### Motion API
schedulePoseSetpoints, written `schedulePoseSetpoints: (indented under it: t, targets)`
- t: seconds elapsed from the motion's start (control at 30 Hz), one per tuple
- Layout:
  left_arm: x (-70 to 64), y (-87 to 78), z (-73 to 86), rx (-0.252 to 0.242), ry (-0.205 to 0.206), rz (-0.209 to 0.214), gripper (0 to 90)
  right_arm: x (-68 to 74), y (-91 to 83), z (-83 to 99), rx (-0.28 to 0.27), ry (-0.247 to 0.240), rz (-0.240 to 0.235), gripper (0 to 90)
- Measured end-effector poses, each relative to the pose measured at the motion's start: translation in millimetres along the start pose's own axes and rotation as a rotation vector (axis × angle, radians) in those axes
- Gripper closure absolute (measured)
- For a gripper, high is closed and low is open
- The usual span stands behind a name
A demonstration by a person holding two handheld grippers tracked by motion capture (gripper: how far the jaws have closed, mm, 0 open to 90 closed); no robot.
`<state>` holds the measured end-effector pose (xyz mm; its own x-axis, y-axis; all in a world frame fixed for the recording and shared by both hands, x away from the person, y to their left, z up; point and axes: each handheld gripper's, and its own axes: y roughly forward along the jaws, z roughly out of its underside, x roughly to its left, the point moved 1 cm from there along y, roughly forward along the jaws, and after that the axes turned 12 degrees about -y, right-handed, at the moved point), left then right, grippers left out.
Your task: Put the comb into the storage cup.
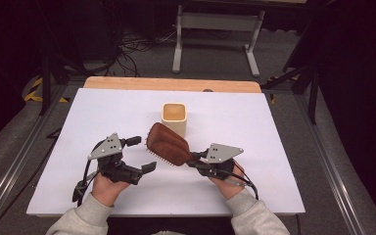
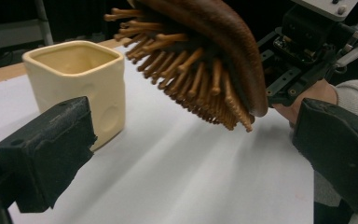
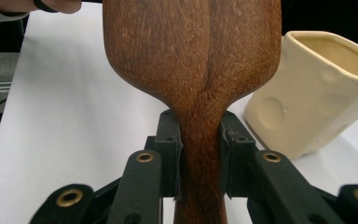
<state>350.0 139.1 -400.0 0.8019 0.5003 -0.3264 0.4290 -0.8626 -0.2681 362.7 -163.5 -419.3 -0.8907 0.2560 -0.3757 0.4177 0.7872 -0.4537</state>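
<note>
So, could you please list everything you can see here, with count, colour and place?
hairbrush: one, brown wood with tan bristles, held off the table by its handle, bristles facing down
cup: one, cream, square-sided, mid-table just behind the brush
table: one, white top with a wooden far edge
metal stand: one, grey, on the floor beyond the table
cables: several, black, on the floor at the back
left claw: one, black, open, beside the brush
right claw: one, black, shut on the brush handle
sleeves: two, grey, near edge
</note>
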Motion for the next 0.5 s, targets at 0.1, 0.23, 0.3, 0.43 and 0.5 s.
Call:
schedulePoseSetpoints:
  t: [0.1,0.23,0.3,0.43,0.5]
  targets:
    - [-2.3,6.3,-1.3,0.008,-0.002,0.006,0.1,0.9,1.1,-0.9,-0.007,-0.001,0.002,72.5]
    - [-4.7,14.5,-2.4,0.017,-0.011,0.013,0.1,1.7,2.4,-1.8,-0.008,0.002,0.002,72.5]
    - [-5.5,17.7,-2.7,0.026,-0.008,0.010,0.1,2.4,3.2,-2.2,-0.009,-0.001,0.010,72.5]
    - [-6.6,24.3,-2.6,0.041,-0.015,0.014,0.0,3.8,4.7,-2.9,-0.009,-0.002,0.015,72.4]
    - [-7.0,27.2,-2.7,0.049,-0.012,0.010,0.1,4.6,6.1,-3.3,-0.013,-0.003,0.019,72.4]
